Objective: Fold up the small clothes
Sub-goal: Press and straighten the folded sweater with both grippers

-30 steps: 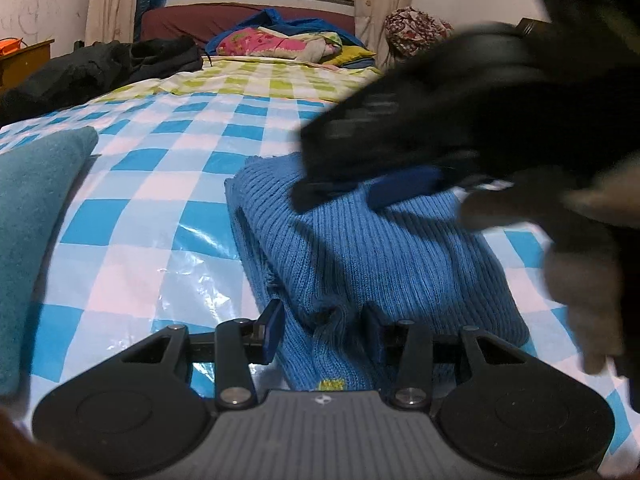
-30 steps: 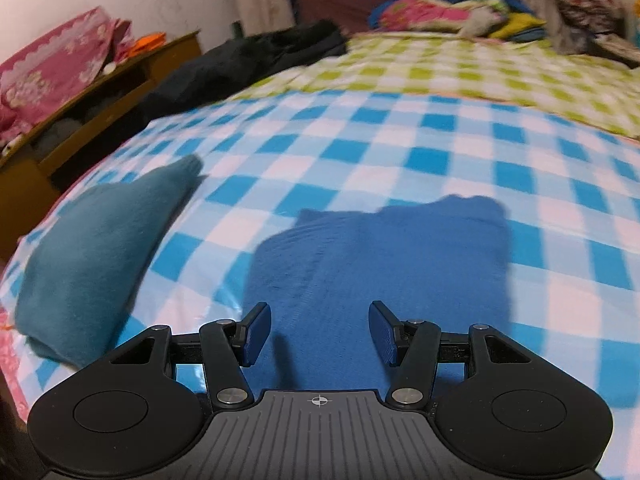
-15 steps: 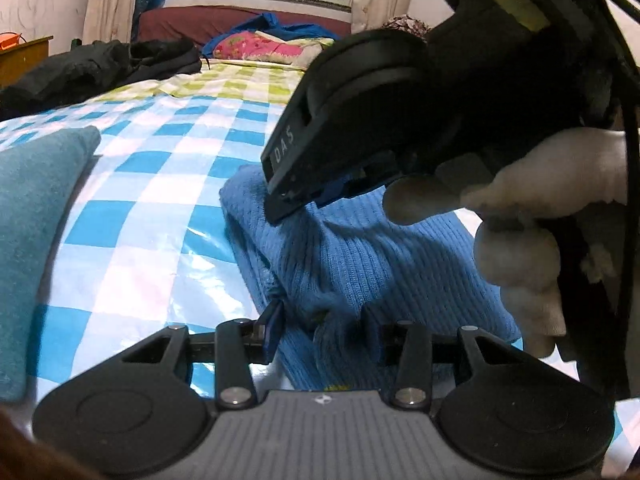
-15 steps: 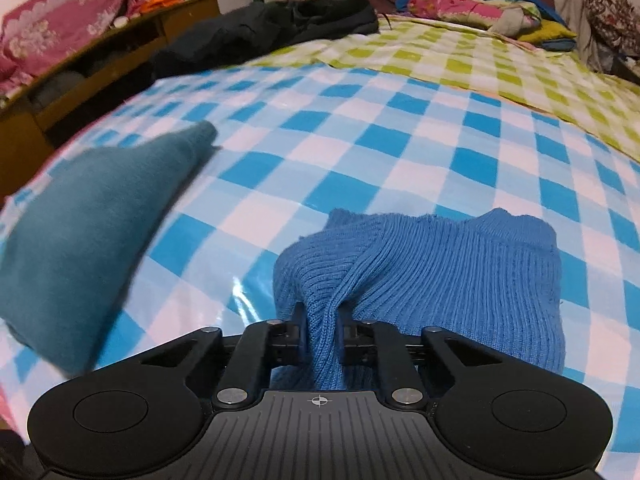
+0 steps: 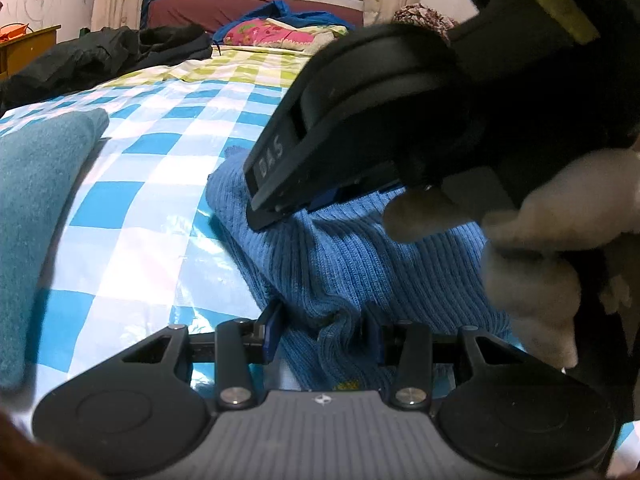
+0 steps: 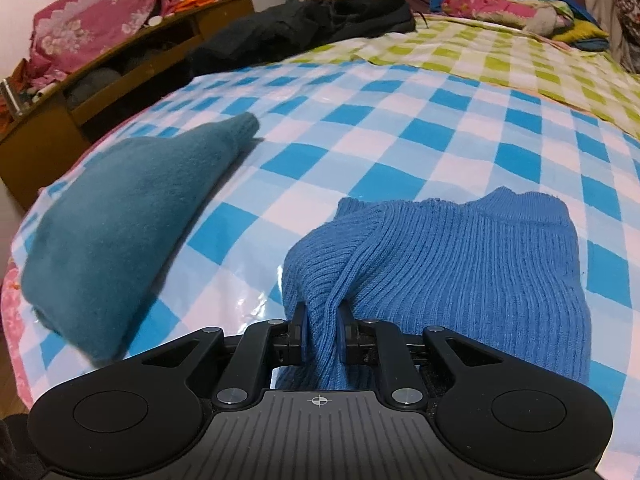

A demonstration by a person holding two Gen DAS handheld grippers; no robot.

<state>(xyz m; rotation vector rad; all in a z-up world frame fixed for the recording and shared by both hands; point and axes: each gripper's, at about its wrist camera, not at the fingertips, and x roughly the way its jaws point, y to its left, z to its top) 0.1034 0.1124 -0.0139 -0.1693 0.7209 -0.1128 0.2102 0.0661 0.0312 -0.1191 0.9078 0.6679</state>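
Observation:
A folded blue ribbed sweater (image 5: 360, 256) lies on the blue-and-white checked cover (image 5: 132, 216). My left gripper (image 5: 322, 330) has its jaws on either side of the sweater's near edge, with knit bunched between them. My right gripper (image 6: 323, 338) is shut on a pinched ridge of the same sweater (image 6: 460, 256) and lifts it slightly. In the left wrist view the right gripper (image 5: 320, 200) and a white-gloved hand (image 5: 532, 248) fill the right side, over the sweater.
A folded teal garment (image 6: 120, 224) lies to the left of the sweater, also in the left wrist view (image 5: 36, 184). A dark jacket (image 6: 304, 24) and a pile of bright clothes (image 6: 516, 4) lie at the far end. A wooden shelf unit (image 6: 100, 72) stands at the left.
My right gripper came down onto the sweater, shut on a fold of it and pulled it up. My left gripper's jaws closed in a little on the near edge.

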